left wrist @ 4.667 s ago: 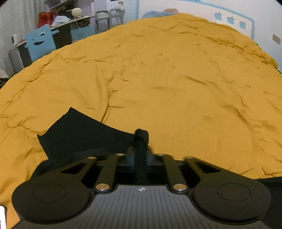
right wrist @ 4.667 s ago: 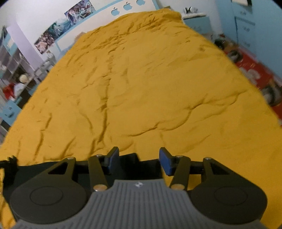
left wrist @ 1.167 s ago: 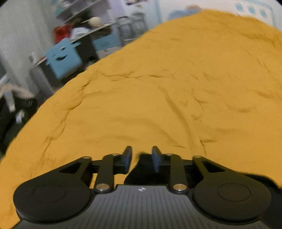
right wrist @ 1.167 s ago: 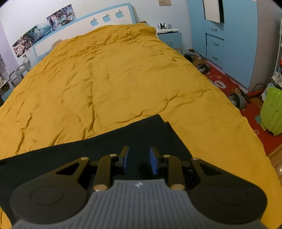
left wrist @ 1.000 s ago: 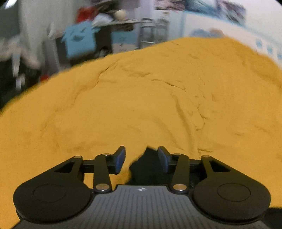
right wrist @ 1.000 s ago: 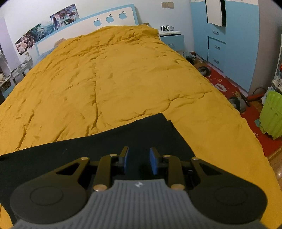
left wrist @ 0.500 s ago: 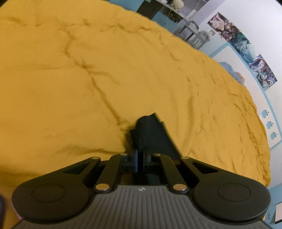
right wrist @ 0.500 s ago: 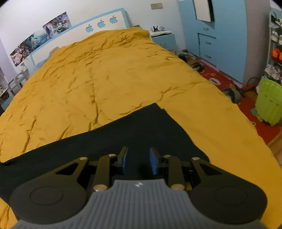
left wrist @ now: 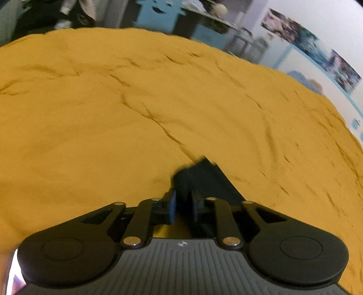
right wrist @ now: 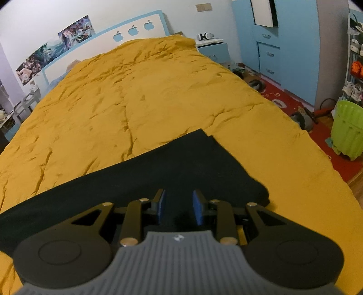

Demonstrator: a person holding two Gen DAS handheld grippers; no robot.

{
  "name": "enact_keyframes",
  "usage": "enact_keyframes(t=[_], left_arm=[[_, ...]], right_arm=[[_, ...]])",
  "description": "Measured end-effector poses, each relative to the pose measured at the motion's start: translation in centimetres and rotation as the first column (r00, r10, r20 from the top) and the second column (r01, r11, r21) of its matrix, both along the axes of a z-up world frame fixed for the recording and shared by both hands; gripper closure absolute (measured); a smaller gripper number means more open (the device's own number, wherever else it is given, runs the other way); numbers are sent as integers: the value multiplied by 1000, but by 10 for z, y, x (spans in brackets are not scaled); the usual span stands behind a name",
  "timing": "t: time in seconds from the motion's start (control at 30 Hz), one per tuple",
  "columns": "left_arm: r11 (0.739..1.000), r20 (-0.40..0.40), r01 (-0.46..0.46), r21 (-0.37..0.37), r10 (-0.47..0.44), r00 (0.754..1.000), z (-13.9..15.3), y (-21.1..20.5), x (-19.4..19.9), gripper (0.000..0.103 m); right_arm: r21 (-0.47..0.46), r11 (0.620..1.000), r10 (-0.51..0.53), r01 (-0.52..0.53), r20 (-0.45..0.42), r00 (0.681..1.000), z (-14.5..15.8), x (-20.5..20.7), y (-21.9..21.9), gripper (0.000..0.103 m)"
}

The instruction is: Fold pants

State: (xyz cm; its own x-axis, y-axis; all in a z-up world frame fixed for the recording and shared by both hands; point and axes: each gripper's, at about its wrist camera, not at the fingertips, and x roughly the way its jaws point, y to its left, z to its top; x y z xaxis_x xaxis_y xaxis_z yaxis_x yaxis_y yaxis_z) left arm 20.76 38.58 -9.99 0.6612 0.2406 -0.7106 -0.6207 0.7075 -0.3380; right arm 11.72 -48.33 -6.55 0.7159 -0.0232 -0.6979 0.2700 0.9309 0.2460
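Observation:
The black pants (right wrist: 145,177) lie flat across the near end of the yellow bed cover (right wrist: 147,95) in the right wrist view. My right gripper (right wrist: 178,205) hovers over them with its jaws a little apart and nothing between the pads. In the left wrist view one end of the pants (left wrist: 204,179) juts out ahead of my left gripper (left wrist: 182,204). Its jaws stand slightly apart, with the black cloth between and in front of them. The frame is blurred, so I cannot tell whether the pads still pinch the cloth.
The yellow cover (left wrist: 136,102) fills most of the left view. A green bin (right wrist: 347,131) and red rug (right wrist: 295,99) lie right of the bed. Blue cabinets (right wrist: 283,40) stand behind. A blue chair (left wrist: 158,11) and desk clutter sit beyond the bed's left side.
My left gripper was shut on the pants' end half a second ago; its jaws now stand slightly apart and the view has swung. My right gripper has stayed over the pants.

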Motion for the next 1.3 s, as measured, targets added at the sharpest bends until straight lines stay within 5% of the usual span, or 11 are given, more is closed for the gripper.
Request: enact_keyframes(t=[0.17,0.23,0.33,0.43,0.67,0.87,0.93,0.97,1.03,1.2,1.3], left_arm=[[999,-8,-22,46,22,1000,25,6,-5,80],[1000,10,12,-8,-12,1000,29,9,-13,62],[996,25,25,-85,-23,999,28,13,-14,52],[986,40,37,-161,-31,999,15,12,-12,52],[988,51,34,-153,-27,998,2,8,-6,52],[986,79,20,-164,-7,997,2,3,-16,75],[987,77,21,-162,-9,997,3,3,-15,96],[987,74,25,-157,-13,997,4,1,-14,98],[990,88,37,-134,-25,996,12,-1,-12,99],[992,127,99,-78,-89,988,44,-2,-12,99],[992,1,123,-8,-123,992,28,-5,-6,99]], right_arm=[[2,1000,24,-24,-14,1000,10,-18,17,79],[12,999,50,-49,-29,998,12,-25,33,78],[68,991,119,-116,-40,992,11,-34,60,72],[105,976,194,-189,-41,980,9,-40,92,60],[85,944,327,-320,-80,942,10,-61,163,60],[90,926,377,-368,-141,915,-4,-57,212,58],[69,945,326,-318,-169,930,-12,-52,223,60],[60,954,299,-292,-172,939,-14,-48,224,61],[81,966,255,-244,-173,951,-16,-42,219,103],[110,956,283,-272,-100,954,23,-46,204,103],[129,942,326,-309,-137,935,30,-51,198,103]])
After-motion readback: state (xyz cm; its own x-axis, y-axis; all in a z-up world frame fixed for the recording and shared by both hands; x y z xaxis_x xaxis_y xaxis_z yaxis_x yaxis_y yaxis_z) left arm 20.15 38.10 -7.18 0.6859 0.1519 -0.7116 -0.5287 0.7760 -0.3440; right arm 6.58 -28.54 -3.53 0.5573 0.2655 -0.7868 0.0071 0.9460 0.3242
